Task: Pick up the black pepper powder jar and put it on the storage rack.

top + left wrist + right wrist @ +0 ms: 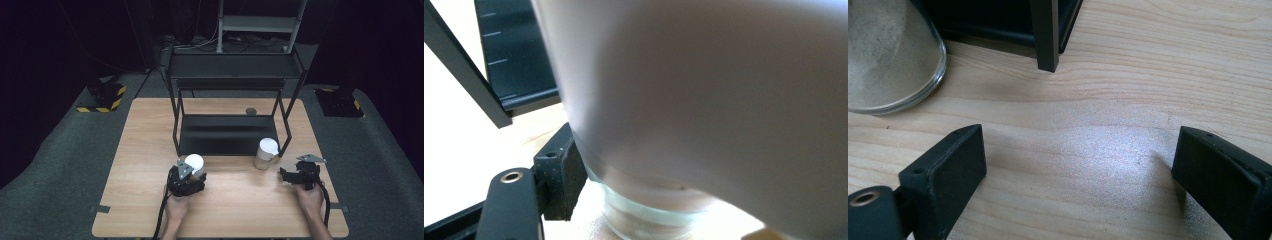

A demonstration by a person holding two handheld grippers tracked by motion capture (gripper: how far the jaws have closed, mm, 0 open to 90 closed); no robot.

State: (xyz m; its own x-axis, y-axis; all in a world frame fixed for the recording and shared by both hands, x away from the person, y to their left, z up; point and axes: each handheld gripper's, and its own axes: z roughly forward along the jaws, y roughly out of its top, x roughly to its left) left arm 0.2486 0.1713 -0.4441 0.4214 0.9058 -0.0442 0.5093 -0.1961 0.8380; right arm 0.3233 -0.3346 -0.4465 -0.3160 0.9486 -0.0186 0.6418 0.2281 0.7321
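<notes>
A glass jar with a white lid (194,162) stands on the wooden table (140,150) in front of the black rack. My left gripper (192,174) is shut on it. In the left gripper view the jar (704,100) looms very close, and one black pad (564,175) presses against its glass base; the other pad is hidden behind it. A second white-lidded jar (266,152) stands to the right. My right gripper (292,172) rests near it, open, its jaws wide apart over bare wood (1078,175). That jar's glass base (888,55) sits beyond its left jaw.
A black metal shelf rack (230,100) stands at the middle and back of the table; one of its legs (1046,35) is just ahead of my right gripper. A small dark round object (251,111) lies behind the rack. Grey floor surrounds the table.
</notes>
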